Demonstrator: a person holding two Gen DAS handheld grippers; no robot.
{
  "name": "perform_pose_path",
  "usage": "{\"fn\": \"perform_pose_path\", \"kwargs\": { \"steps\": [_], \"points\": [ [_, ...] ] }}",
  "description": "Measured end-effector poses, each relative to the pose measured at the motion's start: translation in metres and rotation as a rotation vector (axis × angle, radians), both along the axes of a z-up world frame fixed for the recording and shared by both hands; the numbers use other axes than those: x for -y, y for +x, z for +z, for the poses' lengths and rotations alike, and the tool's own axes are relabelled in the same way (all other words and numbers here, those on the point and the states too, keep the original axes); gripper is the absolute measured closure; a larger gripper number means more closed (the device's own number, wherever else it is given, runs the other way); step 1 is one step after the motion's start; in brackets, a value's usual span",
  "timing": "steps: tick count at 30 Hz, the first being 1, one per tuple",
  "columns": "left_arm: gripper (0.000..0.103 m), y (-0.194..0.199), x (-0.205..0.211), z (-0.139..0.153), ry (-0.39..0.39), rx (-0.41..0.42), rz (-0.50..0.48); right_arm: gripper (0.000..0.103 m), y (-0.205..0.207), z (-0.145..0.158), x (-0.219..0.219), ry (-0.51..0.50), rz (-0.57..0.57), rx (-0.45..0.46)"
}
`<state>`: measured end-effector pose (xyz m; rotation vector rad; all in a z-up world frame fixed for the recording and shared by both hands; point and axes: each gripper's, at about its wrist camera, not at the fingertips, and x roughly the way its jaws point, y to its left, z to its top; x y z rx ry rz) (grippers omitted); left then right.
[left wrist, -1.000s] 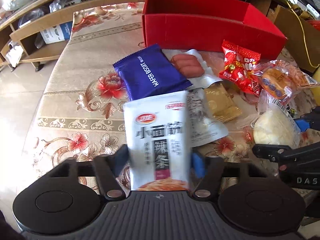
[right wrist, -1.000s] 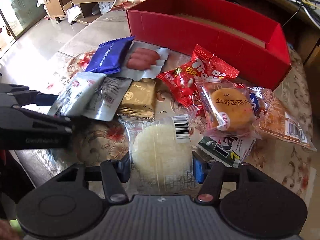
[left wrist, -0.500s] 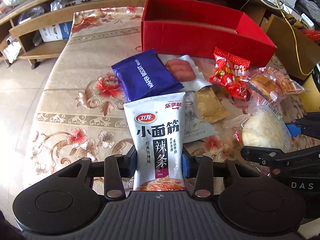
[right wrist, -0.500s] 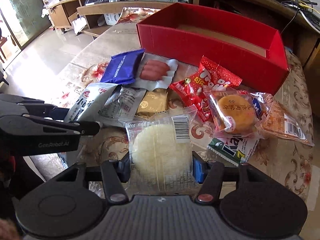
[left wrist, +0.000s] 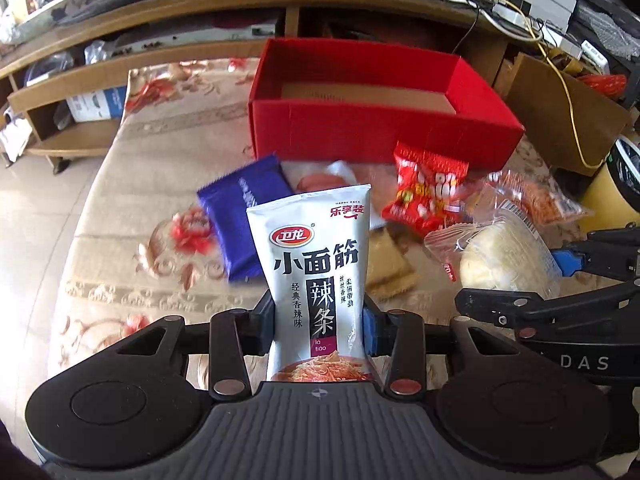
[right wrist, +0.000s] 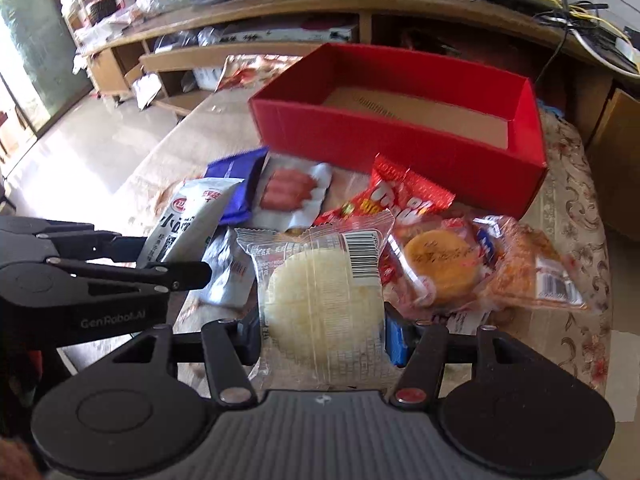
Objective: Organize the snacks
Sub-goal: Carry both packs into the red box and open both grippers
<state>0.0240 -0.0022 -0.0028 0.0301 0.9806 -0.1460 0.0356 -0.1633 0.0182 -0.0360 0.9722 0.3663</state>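
Observation:
My left gripper (left wrist: 318,328) is shut on a white latiao snack packet (left wrist: 316,276) and holds it upright above the table. My right gripper (right wrist: 322,336) is shut on a clear-wrapped pale round cake (right wrist: 320,300), also lifted. The open red box (left wrist: 372,120) stands at the back of the table, with only its brown floor showing inside; it also shows in the right wrist view (right wrist: 400,128). The right gripper and cake (left wrist: 504,260) show at the right of the left wrist view. The left gripper with its packet (right wrist: 188,220) shows at the left of the right wrist view.
On the flowered tablecloth (left wrist: 132,240) lie a blue wafer pack (left wrist: 244,216), a sausage pack (right wrist: 292,196), a red snack bag (left wrist: 428,196), a gold packet (left wrist: 388,268), a silver packet (right wrist: 228,276) and wrapped orange cakes (right wrist: 440,268). A wooden shelf unit (left wrist: 80,92) stands behind.
Both grippers have risen with their packets and tilted up, so the inside of the red box now shows. The snacks on the table have not moved.

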Motion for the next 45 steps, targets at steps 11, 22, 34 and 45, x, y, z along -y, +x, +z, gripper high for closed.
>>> {"fn": "perform_pose_path", "kwargs": {
  "steps": [11, 22, 34, 45],
  "points": [
    [0.055, 0.049, 0.027, 0.029, 0.004, 0.106, -0.043, 0.051, 0.046, 0.033, 0.027, 0.060, -0.108, 0.085],
    [0.055, 0.115, 0.044, 0.045, 0.005, 0.175, -0.041, 0.051, 0.113, 0.048, 0.034, 0.079, -0.154, 0.138],
    [0.055, 0.191, 0.050, 0.033, 0.016, 0.189, -0.008, 0.051, 0.200, 0.029, 0.038, 0.060, -0.185, 0.136],
    [0.055, 0.228, 0.049, -0.011, 0.049, 0.096, 0.004, 0.051, 0.237, -0.023, 0.035, 0.038, -0.183, 0.057]
  ]
}}
